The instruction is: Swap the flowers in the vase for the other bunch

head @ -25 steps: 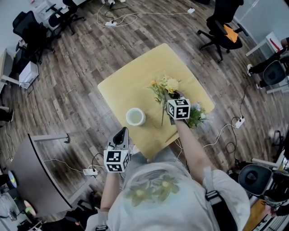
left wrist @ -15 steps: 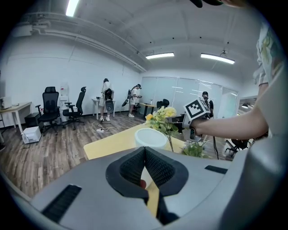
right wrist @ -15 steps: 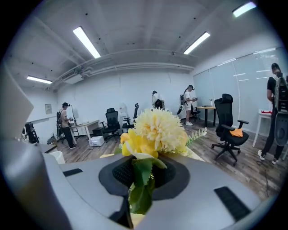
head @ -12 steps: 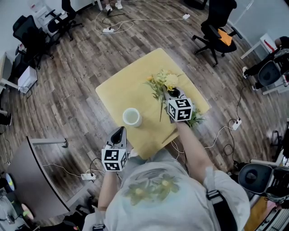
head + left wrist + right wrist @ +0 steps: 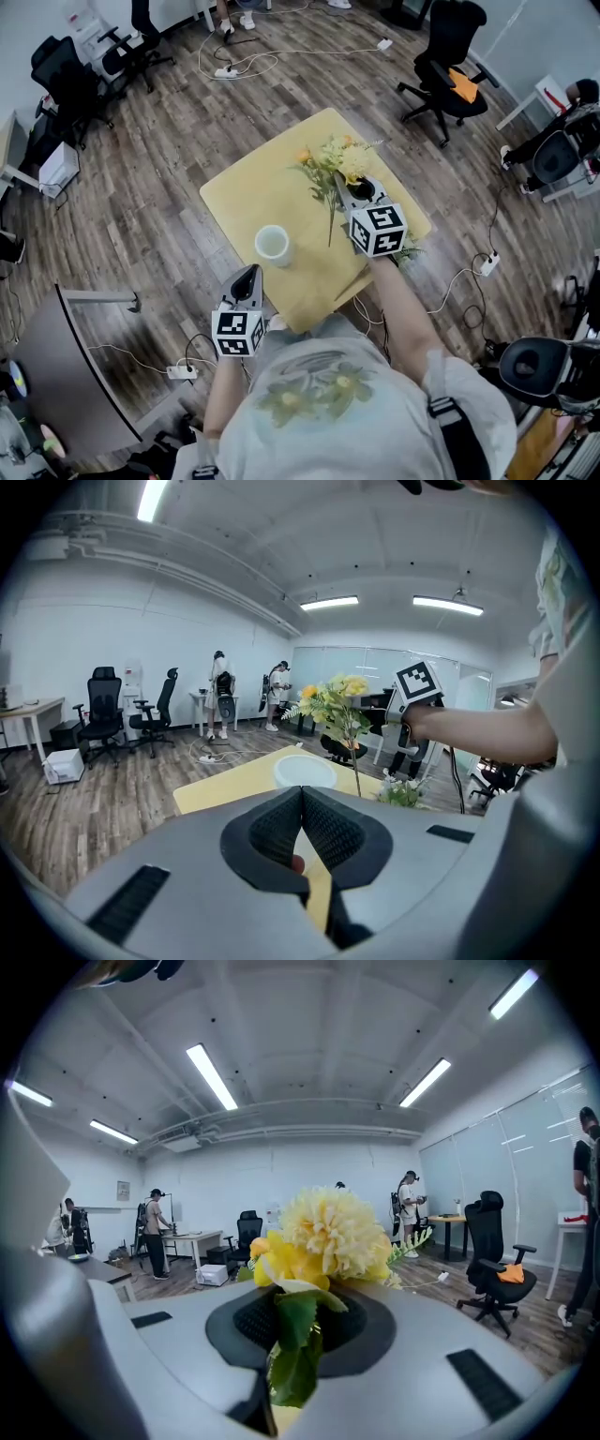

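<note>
The bunch of yellow and cream flowers with green leaves (image 5: 339,164) is out of the vase and up in the air over the far half of the square yellow table (image 5: 246,192); my right gripper (image 5: 353,190) is clamped on its stems just under the heads, leaves bulging out between the pads in the right gripper view; the thin stems trail down toward the tabletop, apart from the vase. I judge it light and floppy, with heads that crush easily and stems that bend, so the hold belongs on the gathered stems, never on the blooms, and only firm enough to stop them sliding. The short white cylindrical vase (image 5: 273,244) stands empty near the table's middle; the other bunch, small white flowers in green (image 5: 410,246), lies at the table's right edge, beside my right forearm. My left gripper (image 5: 247,281) hangs off the near corner, jaws together on nothing.
</note>
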A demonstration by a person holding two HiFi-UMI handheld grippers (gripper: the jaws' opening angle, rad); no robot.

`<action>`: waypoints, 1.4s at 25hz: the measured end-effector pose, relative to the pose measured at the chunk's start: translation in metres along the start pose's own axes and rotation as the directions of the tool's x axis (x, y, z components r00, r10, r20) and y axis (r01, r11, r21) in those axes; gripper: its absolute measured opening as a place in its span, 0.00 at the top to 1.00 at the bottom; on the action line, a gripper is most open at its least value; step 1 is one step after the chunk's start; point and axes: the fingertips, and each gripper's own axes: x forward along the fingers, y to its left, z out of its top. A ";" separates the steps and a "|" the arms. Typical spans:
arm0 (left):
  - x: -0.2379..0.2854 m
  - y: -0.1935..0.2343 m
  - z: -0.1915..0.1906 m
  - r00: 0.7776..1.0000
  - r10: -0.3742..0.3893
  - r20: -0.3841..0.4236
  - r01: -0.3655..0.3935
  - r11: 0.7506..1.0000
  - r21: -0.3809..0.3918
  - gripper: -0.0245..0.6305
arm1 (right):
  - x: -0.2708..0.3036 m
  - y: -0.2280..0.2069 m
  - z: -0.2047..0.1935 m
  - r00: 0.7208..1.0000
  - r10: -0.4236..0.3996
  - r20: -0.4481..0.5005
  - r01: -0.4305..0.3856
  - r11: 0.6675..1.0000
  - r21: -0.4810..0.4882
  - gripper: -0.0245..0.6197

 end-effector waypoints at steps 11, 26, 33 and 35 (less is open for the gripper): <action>-0.018 0.003 -0.006 1.000 0.008 0.020 -0.008 1.000 -0.010 0.94 | -0.022 0.027 0.051 0.991 0.034 0.130 -0.023 0.996 -0.086 0.83; -0.033 0.003 -0.014 1.000 0.010 0.026 -0.009 1.000 -0.017 0.94 | -0.051 0.065 0.120 0.948 0.089 0.306 -0.040 0.986 -0.163 0.83; -0.038 0.016 -0.014 0.999 0.034 0.032 -0.033 0.999 -0.030 0.94 | -0.055 0.086 0.145 0.923 0.135 0.361 -0.074 0.982 -0.176 0.83; -0.039 0.018 -0.017 0.999 0.039 0.032 -0.038 0.999 -0.033 0.94 | -0.057 0.094 0.150 0.912 0.160 0.377 -0.094 0.978 -0.186 0.83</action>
